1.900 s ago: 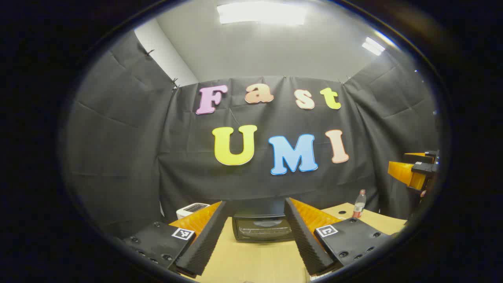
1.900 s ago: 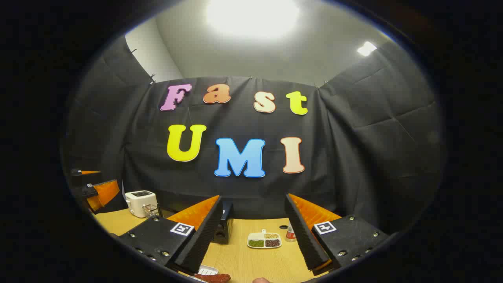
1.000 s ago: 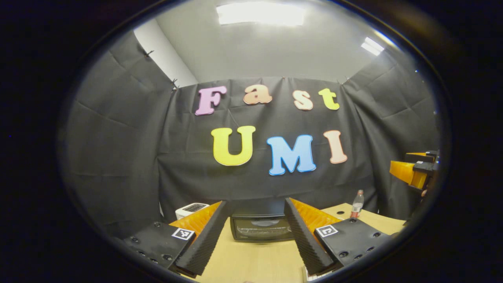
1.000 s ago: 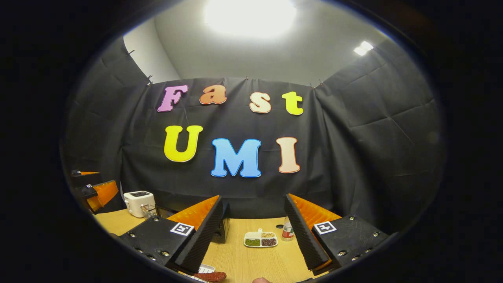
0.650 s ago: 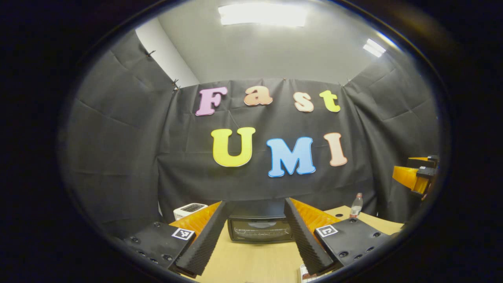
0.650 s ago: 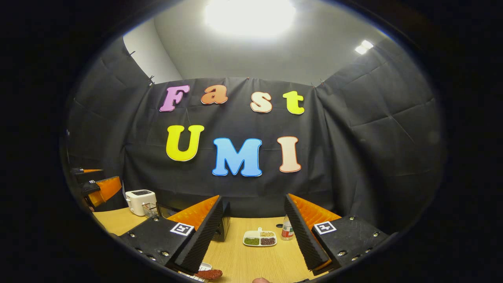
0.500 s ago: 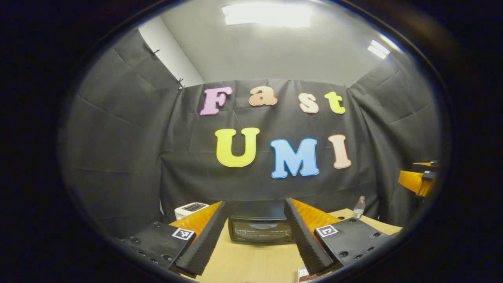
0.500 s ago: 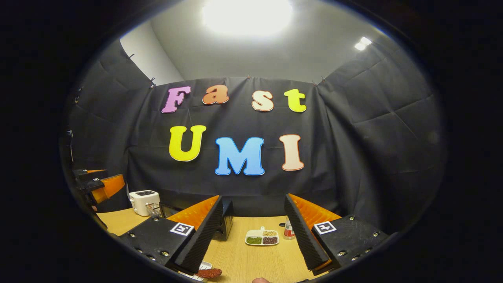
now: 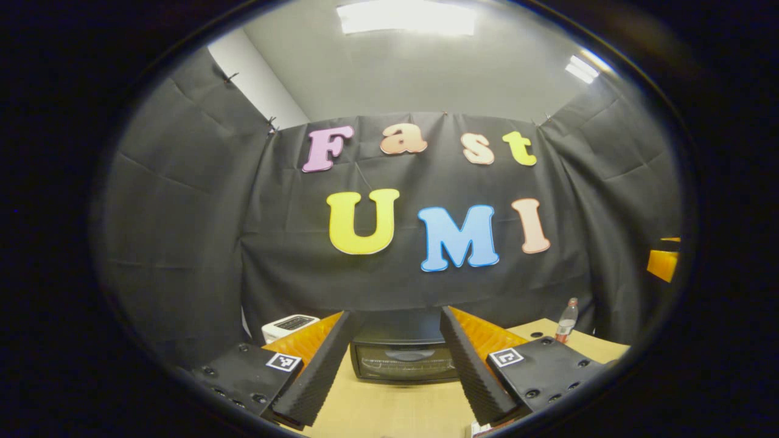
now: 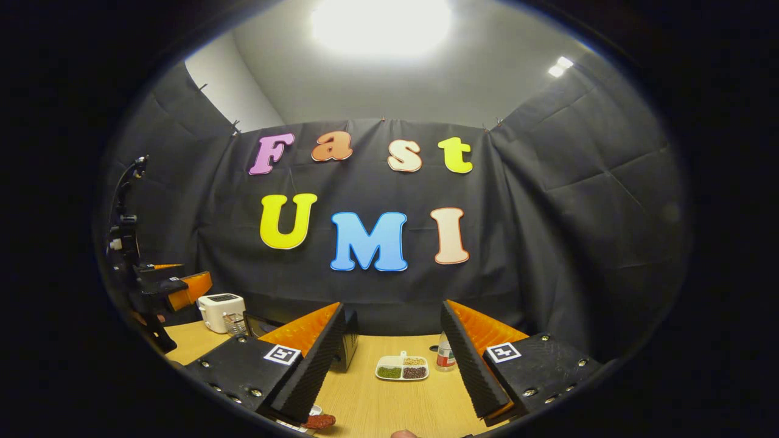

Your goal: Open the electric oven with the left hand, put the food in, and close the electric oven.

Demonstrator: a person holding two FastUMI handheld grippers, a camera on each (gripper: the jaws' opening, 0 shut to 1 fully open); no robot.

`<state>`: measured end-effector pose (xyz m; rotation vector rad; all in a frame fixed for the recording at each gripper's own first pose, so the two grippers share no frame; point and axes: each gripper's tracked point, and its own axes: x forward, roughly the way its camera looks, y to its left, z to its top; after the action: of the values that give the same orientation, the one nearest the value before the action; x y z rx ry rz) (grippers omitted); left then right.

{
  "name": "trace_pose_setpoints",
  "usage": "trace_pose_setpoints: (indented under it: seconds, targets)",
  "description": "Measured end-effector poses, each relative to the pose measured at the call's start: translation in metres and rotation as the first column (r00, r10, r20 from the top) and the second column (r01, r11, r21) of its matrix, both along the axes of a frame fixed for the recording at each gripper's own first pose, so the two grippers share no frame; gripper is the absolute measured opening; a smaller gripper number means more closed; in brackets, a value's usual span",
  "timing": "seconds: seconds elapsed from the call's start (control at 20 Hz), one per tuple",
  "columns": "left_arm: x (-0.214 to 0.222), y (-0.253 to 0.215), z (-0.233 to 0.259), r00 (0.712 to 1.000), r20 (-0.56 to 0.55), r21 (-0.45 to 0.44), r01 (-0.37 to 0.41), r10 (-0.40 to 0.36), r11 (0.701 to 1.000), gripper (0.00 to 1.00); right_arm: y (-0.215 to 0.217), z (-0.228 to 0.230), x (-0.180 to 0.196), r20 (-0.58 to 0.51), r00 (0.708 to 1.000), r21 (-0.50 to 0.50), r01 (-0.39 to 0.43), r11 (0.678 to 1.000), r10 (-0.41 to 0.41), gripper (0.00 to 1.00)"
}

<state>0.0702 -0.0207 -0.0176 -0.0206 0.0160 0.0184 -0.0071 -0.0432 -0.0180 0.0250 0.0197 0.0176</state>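
You're at a pale wooden table (image 9: 389, 413) walled in by black cloth. Nearest you, the left gripper (image 9: 394, 365) is spread wide and holds nothing, aimed squarely at the electric oven (image 9: 403, 356), whose door is shut. The right gripper (image 10: 389, 365) is likewise parted and empty; a reddish sausage (image 10: 319, 421) lies at the table's near edge below it. Go in level and centred, take the door's top edge, pull down along its hinge arc. Farther back stands a white toaster (image 9: 287, 324).

Closed oven (image 9: 405, 359) between open tool (image 9: 395, 359) fingers
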Motion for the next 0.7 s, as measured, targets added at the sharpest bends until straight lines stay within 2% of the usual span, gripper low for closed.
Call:
trace_pose_setpoints:
  seconds: [0.1, 0.15, 0.2, 0.3, 0.4, 0.45, 0.6, 0.65, 0.7]
  targets:
    - [0.024, -0.002, -0.005, 1.0, 0.006, -0.001, 0.022, -0.022, 1.0, 1.0, 0.001, 0.003, 0.004, 0.005, 1.0, 0.004, 0.028, 1.0, -0.028, 0.95]
    - [0.033, -0.001, -0.011, 1.0, 0.004, 0.002, 0.031, -0.031, 1.0, 0.96, 0.002, 0.003, 0.008, 0.003, 0.999, -0.001, 0.042, 0.999, -0.042, 0.95]
    - [0.043, 0.0, -0.016, 0.999, -0.002, 0.003, 0.041, -0.041, 0.999, 1.0, 0.003, 0.0, 0.011, -0.003, 0.998, -0.008, 0.055, 0.998, -0.055, 0.95]
    - [0.064, -0.001, -0.029, 0.998, -0.01, -0.004, 0.063, -0.063, 0.998, 0.96, 0.007, 0.002, 0.017, 0.0, 0.997, -0.017, 0.079, 0.997, -0.079, 0.95]
    - [0.084, -0.002, -0.041, 0.996, -0.024, -0.01, 0.081, -0.081, 0.997, 1.0, 0.009, 0.004, 0.023, 0.005, 0.994, -0.026, 0.105, 0.994, -0.105, 0.95]
    - [0.094, -0.004, -0.048, 0.995, -0.027, -0.014, 0.091, -0.091, 0.996, 0.96, 0.012, 0.004, 0.026, 0.005, 0.993, -0.032, 0.115, 0.993, -0.115, 0.95]
    - [0.118, -0.005, -0.067, 0.993, -0.039, -0.007, 0.113, -0.113, 0.994, 0.96, 0.016, 0.003, 0.034, 0.0, 0.99, -0.053, 0.142, 0.988, -0.142, 0.95]
    - [0.126, -0.008, -0.075, 0.992, -0.045, -0.002, 0.12, -0.12, 0.993, 1.0, 0.017, 0.004, 0.035, 0.002, 0.989, -0.055, 0.151, 0.987, -0.151, 0.95]
    - [0.135, -0.01, -0.083, 0.991, -0.052, 0.002, 0.127, -0.127, 0.992, 0.96, 0.018, 0.005, 0.036, 0.004, 0.987, -0.058, 0.161, 0.985, -0.161, 0.95]
